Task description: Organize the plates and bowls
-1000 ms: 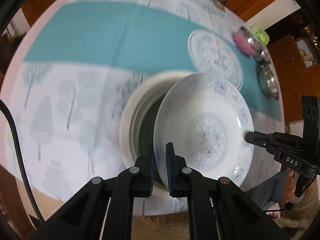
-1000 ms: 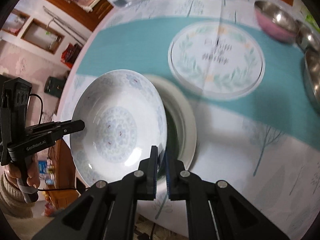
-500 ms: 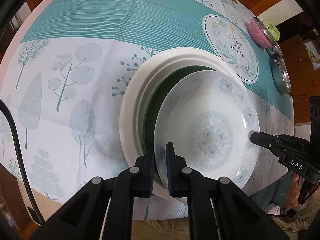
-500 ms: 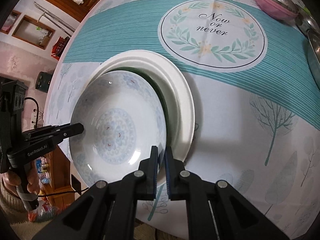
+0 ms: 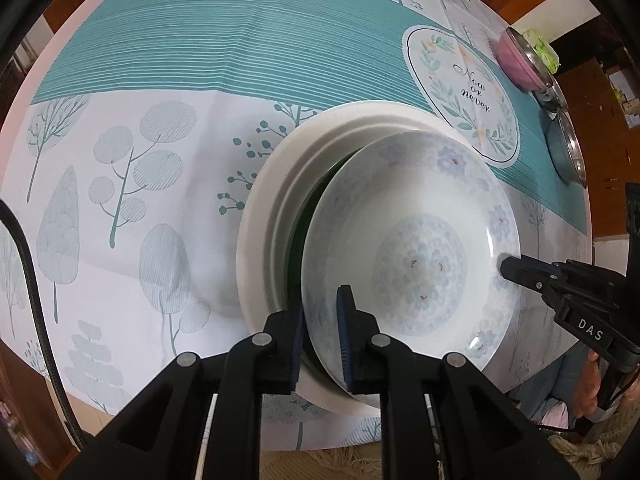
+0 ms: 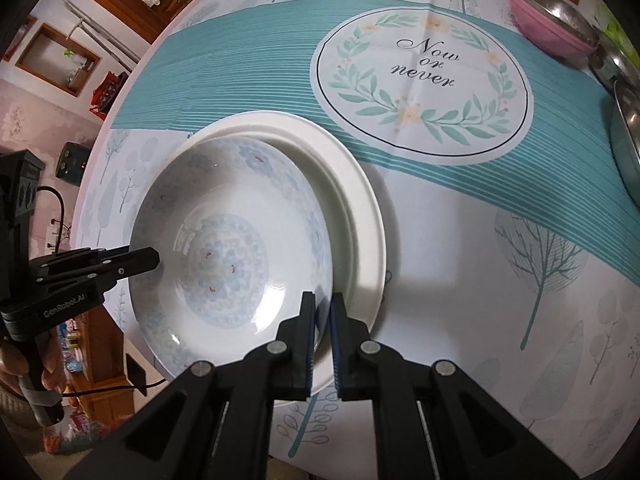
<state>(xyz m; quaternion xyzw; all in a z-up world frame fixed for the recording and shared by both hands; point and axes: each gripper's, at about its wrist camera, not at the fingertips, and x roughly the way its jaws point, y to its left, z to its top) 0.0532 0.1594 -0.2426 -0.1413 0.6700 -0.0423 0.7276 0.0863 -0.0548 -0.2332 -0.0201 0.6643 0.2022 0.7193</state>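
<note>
A blue-flowered white bowl is held between both grippers over a stack of white plates. My left gripper is shut on the bowl's near rim, jaws slightly parted around it. My right gripper is shut on the opposite rim of the bowl. The bowl sits low in the plate stack, tilted; a dark green dish shows under it. Each gripper shows in the other's view.
A round "Now or never" print lies on the teal band of the tablecloth. A pink bowl and steel bowls stand at the far right. The table's front edge is close below the plates.
Both grippers have lowered the flowered bowl onto the plate stack. The left jaws have opened a little around the rim.
</note>
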